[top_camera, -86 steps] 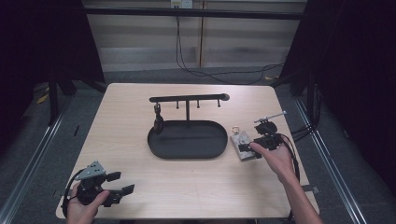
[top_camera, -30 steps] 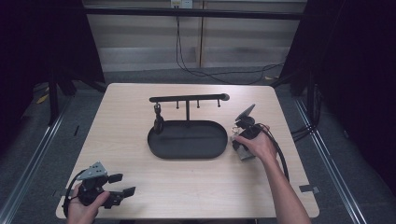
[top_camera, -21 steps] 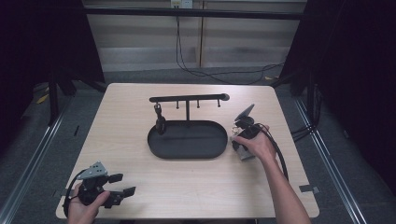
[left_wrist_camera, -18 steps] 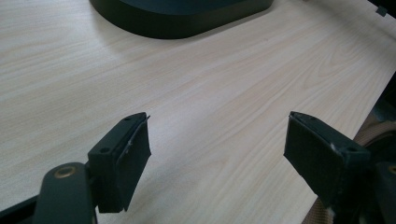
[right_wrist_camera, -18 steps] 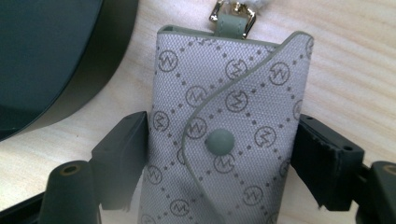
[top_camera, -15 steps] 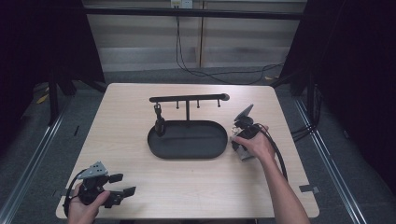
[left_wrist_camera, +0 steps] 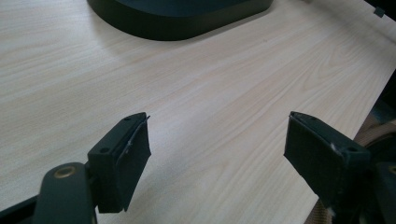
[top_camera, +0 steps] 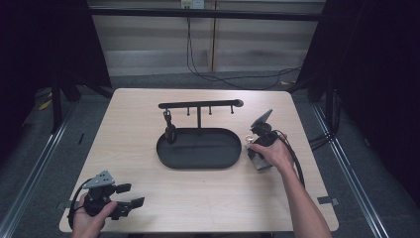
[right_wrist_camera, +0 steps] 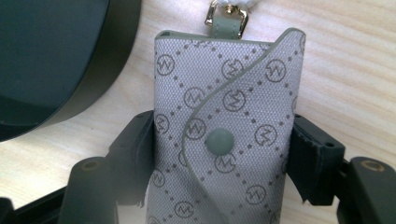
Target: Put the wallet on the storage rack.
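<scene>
Our right gripper (right_wrist_camera: 219, 154) has just been closing and now clamps the grey patterned pouch (right_wrist_camera: 224, 126) by its sides; the pouch lies flat on the table (top_camera: 148, 129) just right of the black tray (top_camera: 199, 148). The hold sits low on the pouch, so we judge the soft fabric could buckle or slip free on lifting. We cannot tell whether anything lies in the tray. Our left gripper (left_wrist_camera: 215, 154) rests released, well left of the tray.
</scene>
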`<state>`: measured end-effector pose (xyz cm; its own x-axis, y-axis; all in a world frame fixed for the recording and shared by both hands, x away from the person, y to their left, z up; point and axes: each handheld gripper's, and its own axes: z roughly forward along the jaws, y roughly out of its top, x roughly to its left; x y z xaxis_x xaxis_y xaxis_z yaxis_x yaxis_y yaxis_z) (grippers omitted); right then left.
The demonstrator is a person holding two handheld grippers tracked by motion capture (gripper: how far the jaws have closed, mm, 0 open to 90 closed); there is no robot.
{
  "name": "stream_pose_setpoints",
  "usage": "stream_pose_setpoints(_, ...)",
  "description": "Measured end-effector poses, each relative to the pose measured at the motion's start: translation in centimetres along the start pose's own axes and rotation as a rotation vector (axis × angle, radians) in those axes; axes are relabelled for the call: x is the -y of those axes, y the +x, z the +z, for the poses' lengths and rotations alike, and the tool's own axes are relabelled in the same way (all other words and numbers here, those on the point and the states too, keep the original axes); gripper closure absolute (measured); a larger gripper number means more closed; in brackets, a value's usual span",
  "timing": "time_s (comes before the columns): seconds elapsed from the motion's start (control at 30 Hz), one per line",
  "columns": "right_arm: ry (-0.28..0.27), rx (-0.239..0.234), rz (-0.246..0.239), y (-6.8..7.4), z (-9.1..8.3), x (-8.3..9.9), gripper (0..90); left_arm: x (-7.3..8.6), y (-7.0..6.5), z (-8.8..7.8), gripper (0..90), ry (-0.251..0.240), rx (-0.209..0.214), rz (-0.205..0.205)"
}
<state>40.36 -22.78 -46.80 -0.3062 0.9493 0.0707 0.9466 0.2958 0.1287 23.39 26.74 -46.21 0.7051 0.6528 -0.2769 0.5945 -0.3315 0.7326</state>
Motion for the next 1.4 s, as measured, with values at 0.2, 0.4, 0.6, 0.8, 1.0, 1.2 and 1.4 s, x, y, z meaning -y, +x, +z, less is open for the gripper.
stream_pose_setpoints(0.2,-0.013,-0.025,0.009,-0.2,-0.7,0.3,32.3,0.0,0.1,0.0,21.4,0.003,-0.002,-0.003)
stream_pose_setpoints(0.4,-0.032,-0.063,0.027,-0.6,-1.6,0.7,32.5,0.0,-0.1,0.1,21.4,0.010,-0.002,0.004)
stream_pose_setpoints(0.6,-0.038,-0.059,0.026,-0.7,-2.7,1.0,32.5,0.0,-0.1,0.1,21.4,0.009,0.000,0.005)
stream_pose_setpoints(0.8,-0.045,-0.062,0.003,-0.2,-4.0,1.0,32.6,-0.1,-0.1,0.0,21.4,0.011,0.001,0.010)
stream_pose_setpoints(1.0,-0.038,-0.069,-0.002,-0.2,-4.7,1.0,32.6,0.0,-0.1,0.2,21.4,0.017,0.007,0.004)
stream_pose_setpoints(1.2,-0.030,-0.059,-0.021,0.0,-6.1,0.9,32.6,-0.1,-0.2,0.2,21.4,0.020,0.011,0.013)
stream_pose_setpoints(1.4,-0.088,-0.056,-0.029,0.3,-6.9,0.9,32.6,0.0,-0.2,0.2,21.3,0.019,0.011,0.005)
